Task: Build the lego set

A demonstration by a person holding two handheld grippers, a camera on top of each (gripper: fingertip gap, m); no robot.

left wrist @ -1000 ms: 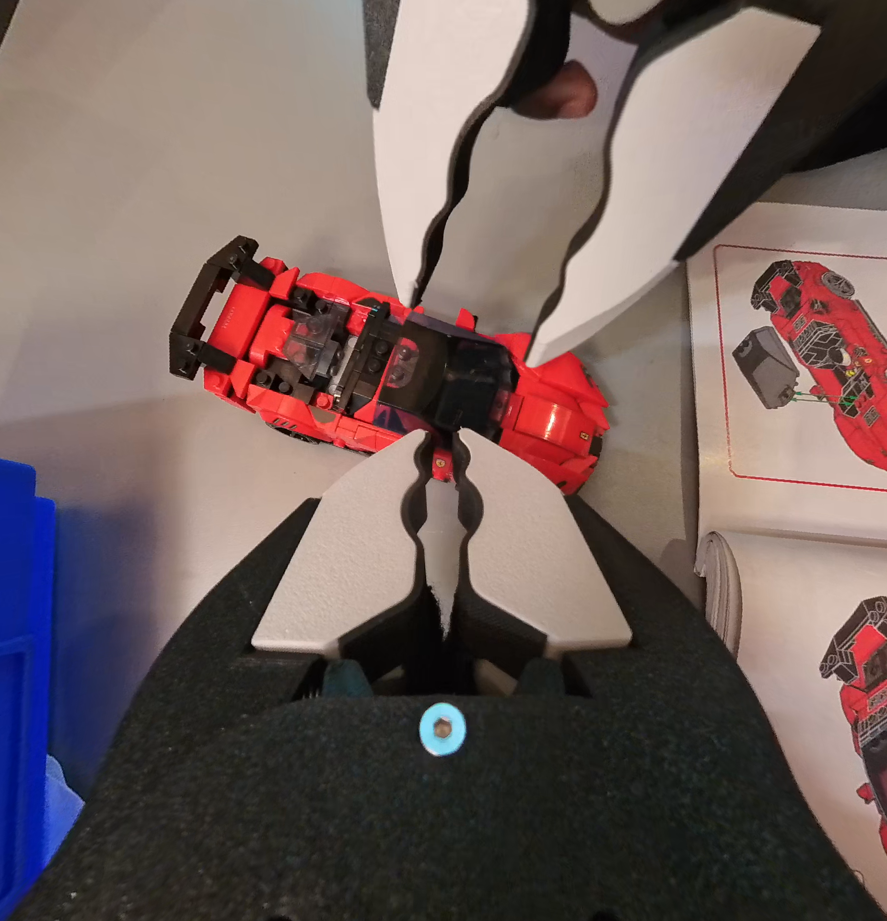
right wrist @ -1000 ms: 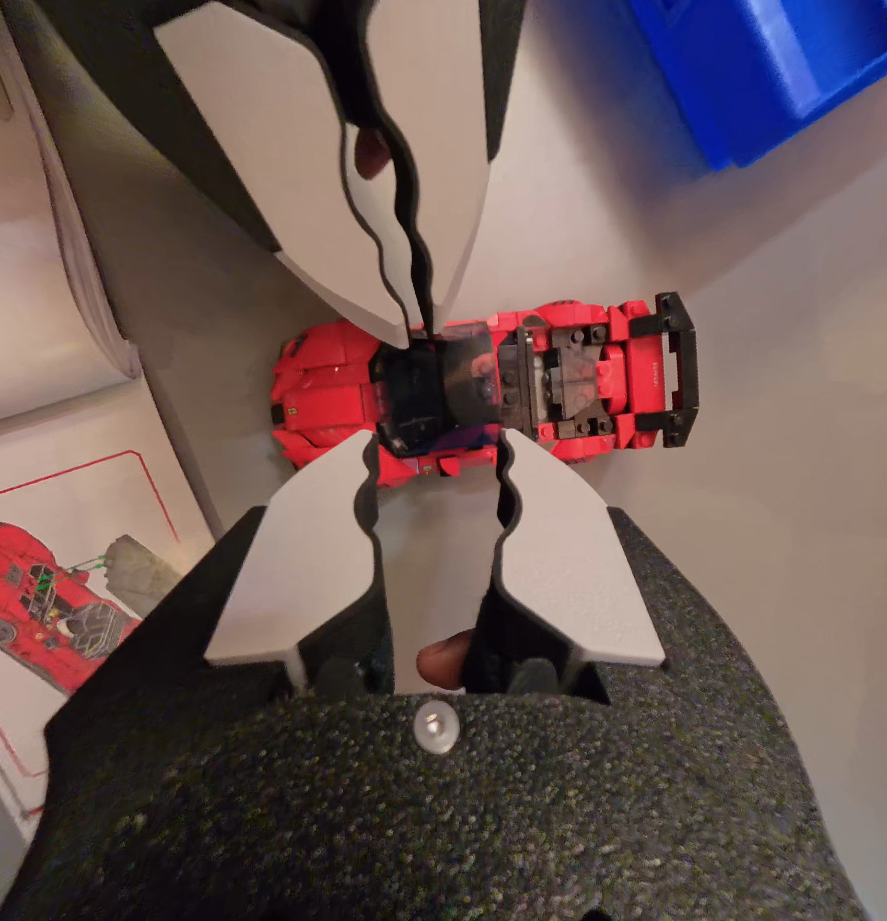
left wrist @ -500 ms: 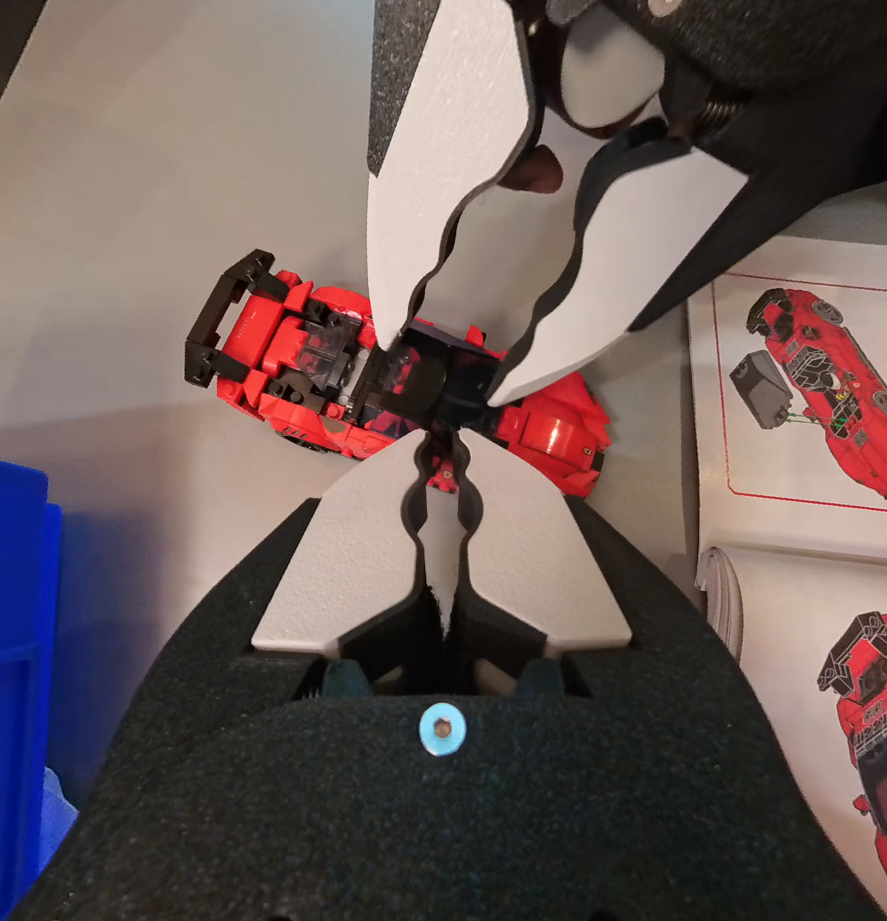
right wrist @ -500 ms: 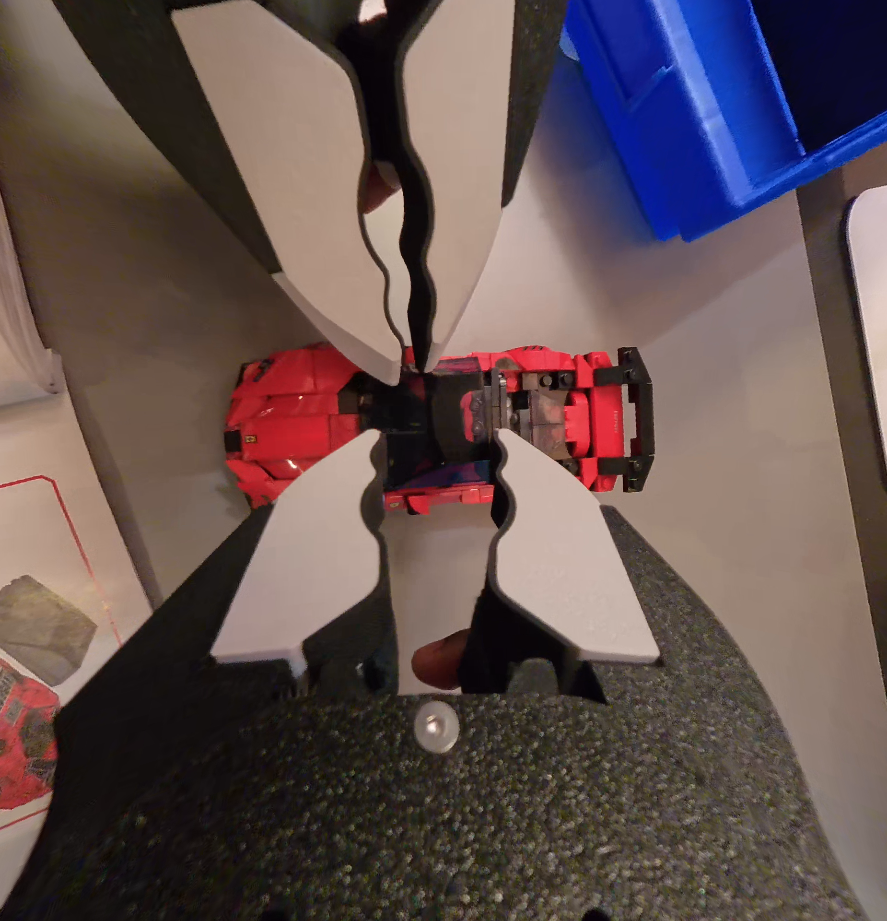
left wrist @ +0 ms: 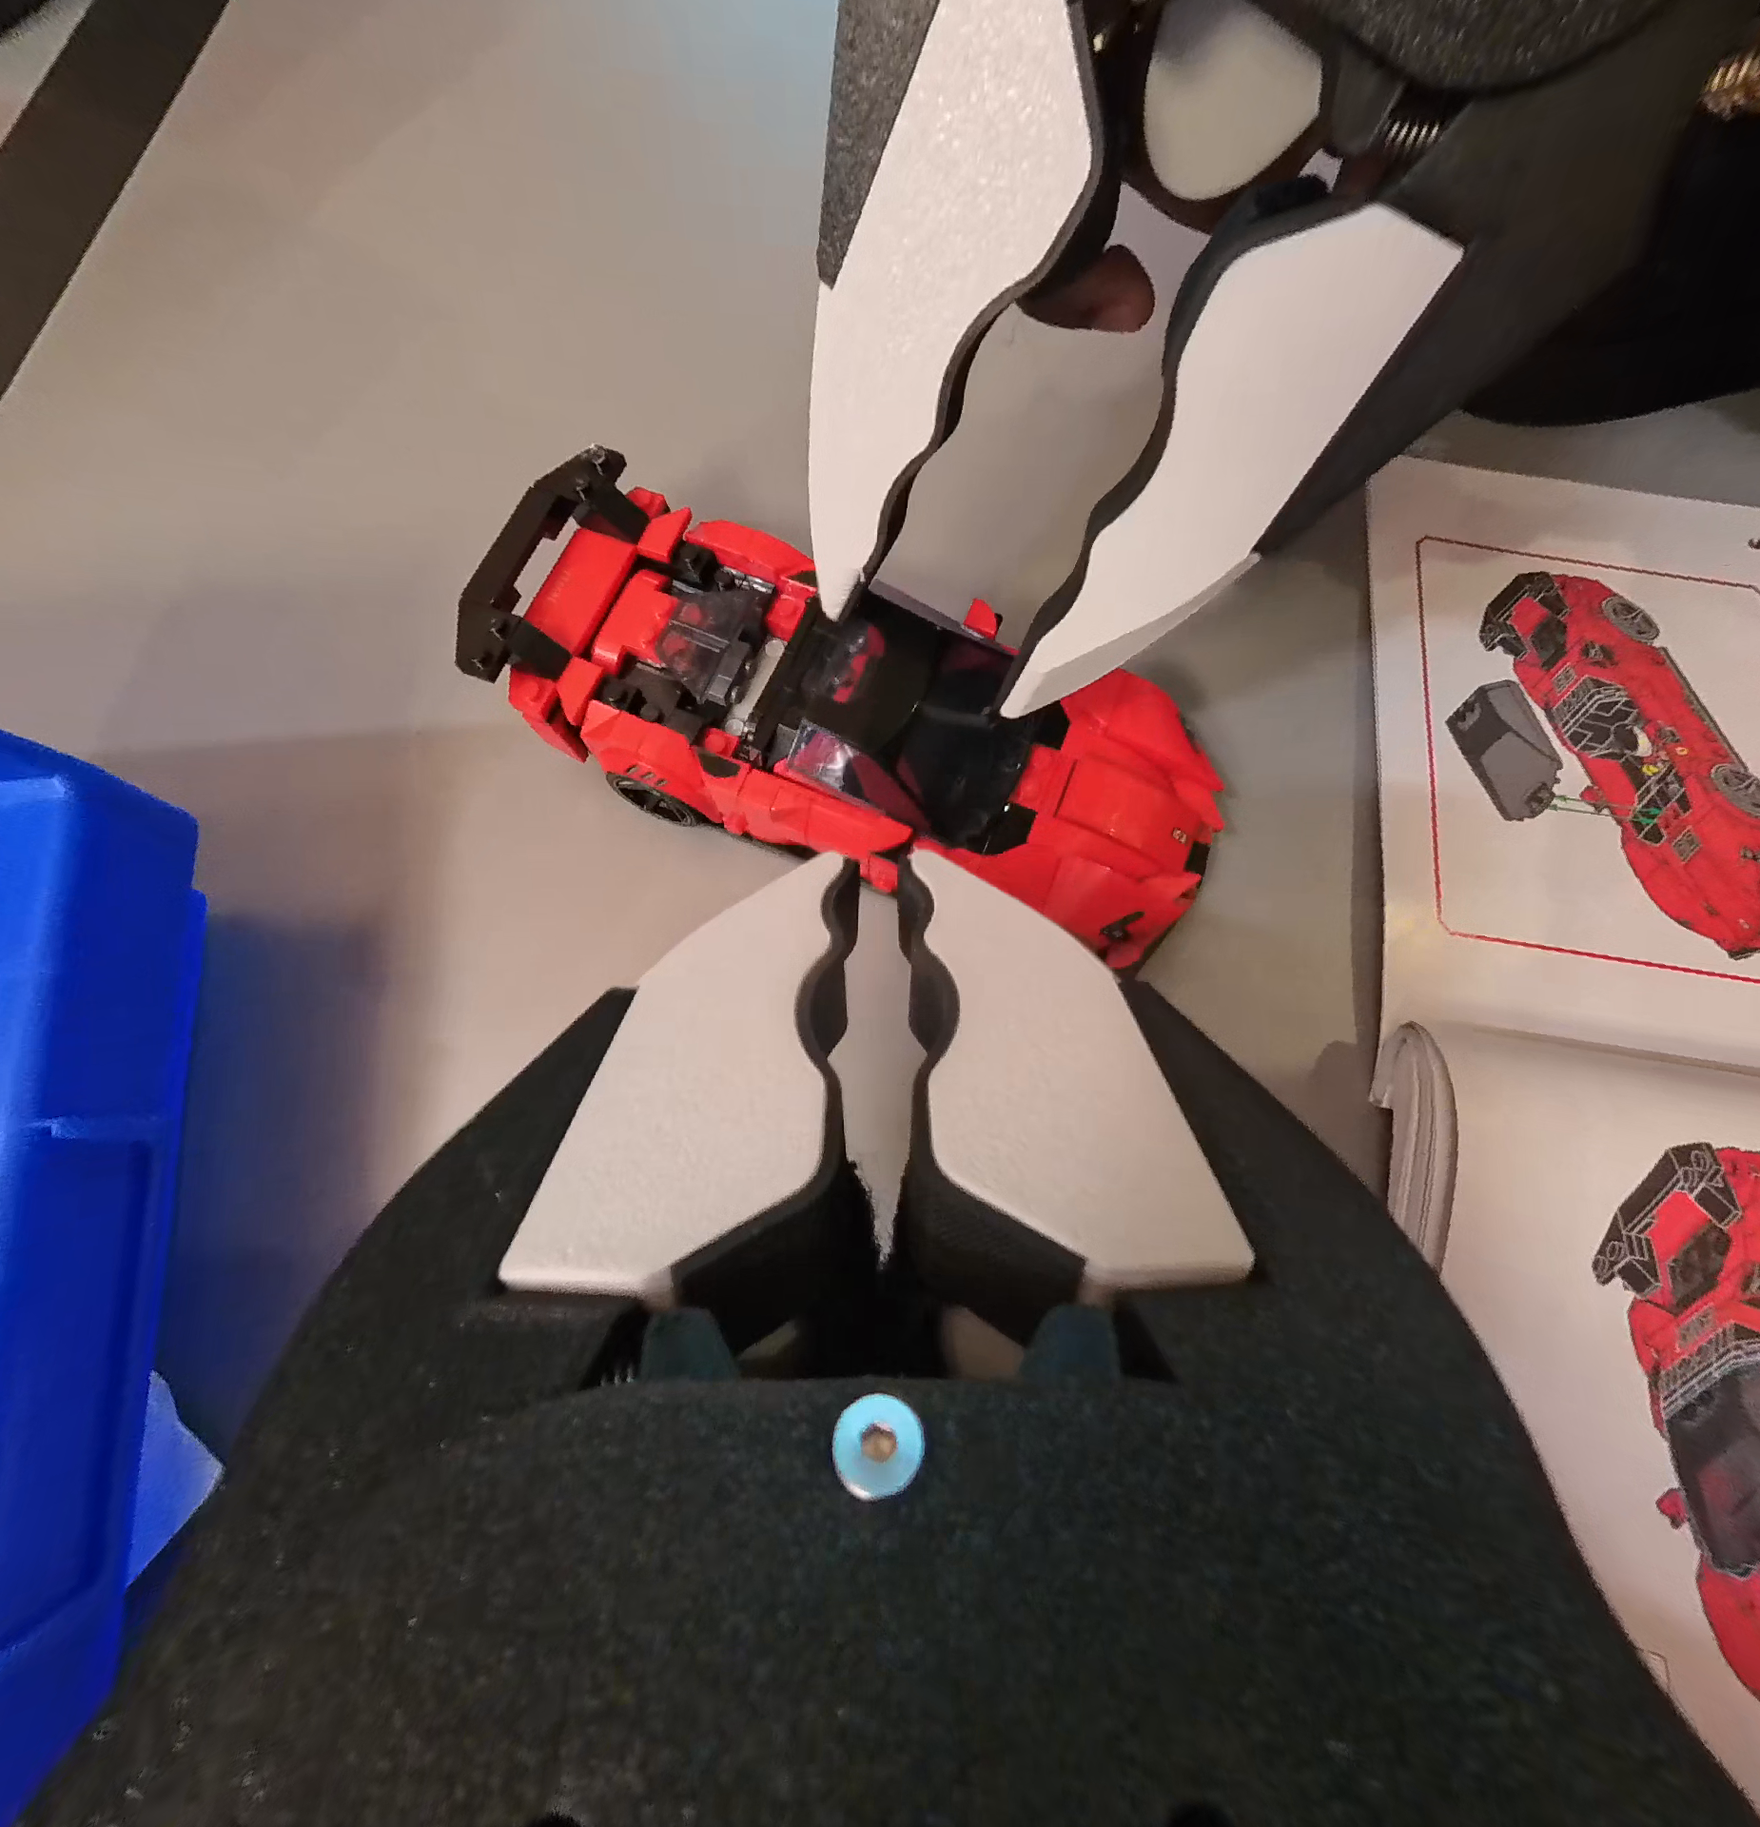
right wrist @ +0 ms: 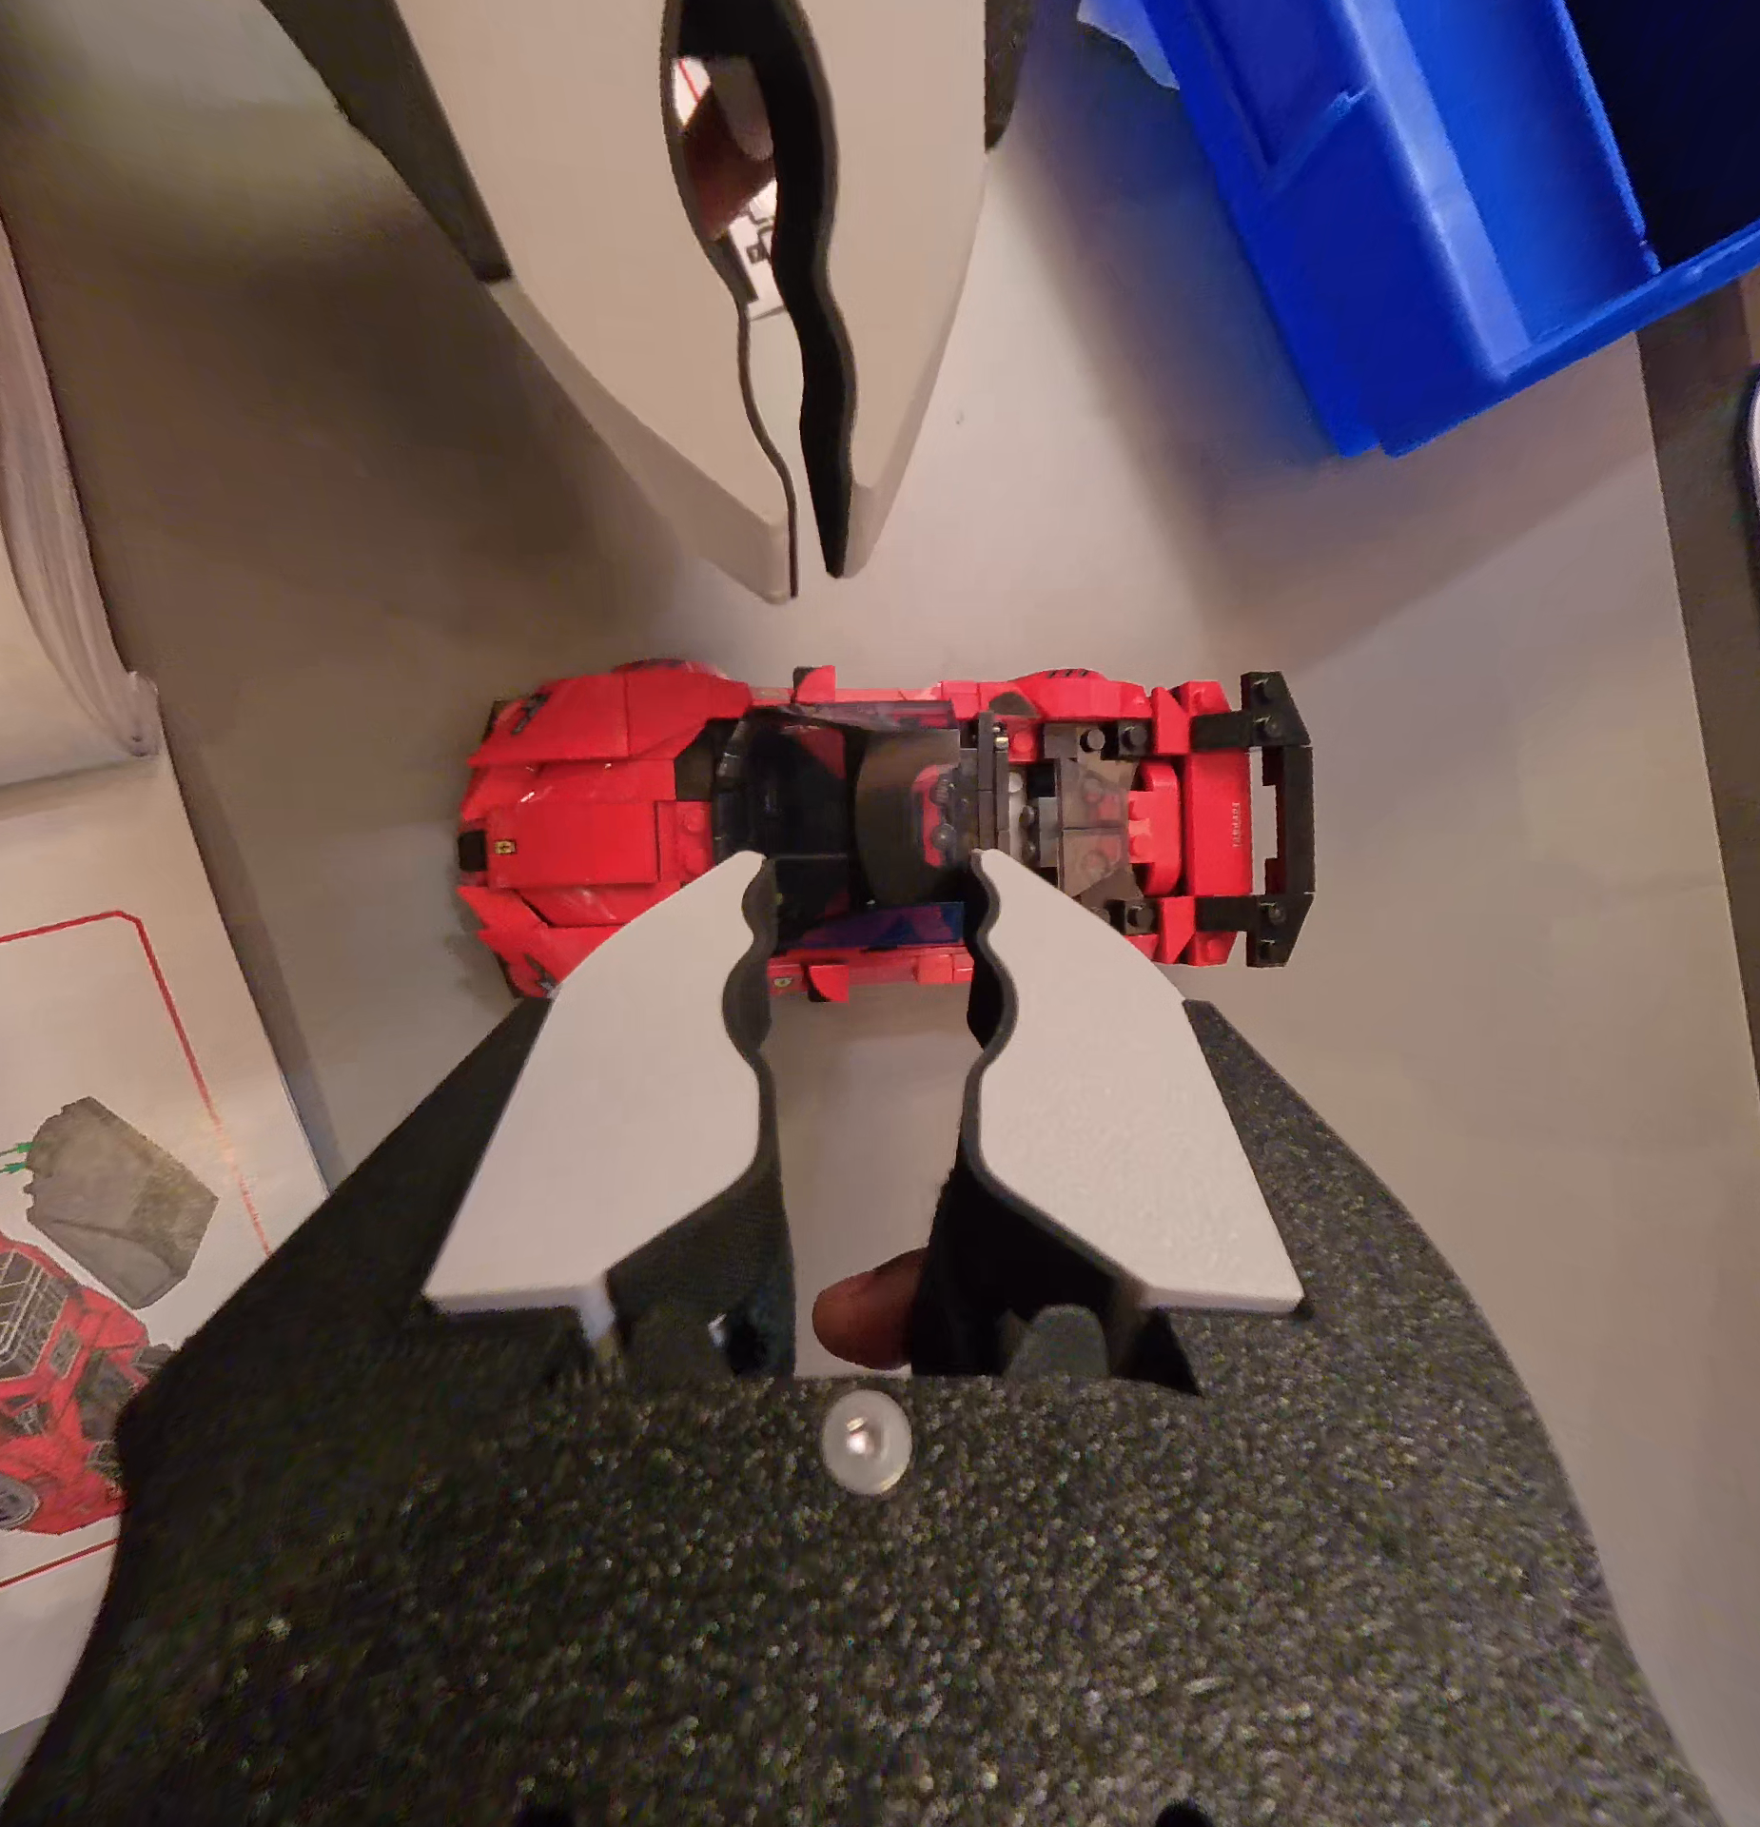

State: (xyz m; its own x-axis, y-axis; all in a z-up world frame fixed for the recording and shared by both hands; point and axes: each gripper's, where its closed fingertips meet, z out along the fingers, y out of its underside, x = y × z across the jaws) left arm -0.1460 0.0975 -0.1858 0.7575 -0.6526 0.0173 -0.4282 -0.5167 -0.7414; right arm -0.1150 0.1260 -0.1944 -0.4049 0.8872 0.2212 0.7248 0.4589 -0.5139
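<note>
red lego car (right wrist: 886, 830) on the table (right wrist: 1449, 791), beside the instruction booklet (left wrist: 1588, 751); right gripper (right wrist: 868, 858) spread over the black canopy (left wrist: 916, 722), left gripper (left wrist: 871, 870) closed, empty, at car's side; press canopy straight down, evenly, bracing the chassis

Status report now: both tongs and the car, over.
Left tongs shut, empty, beside red car. Right tongs open, straddling its black canopy. Nothing blocking.
</note>
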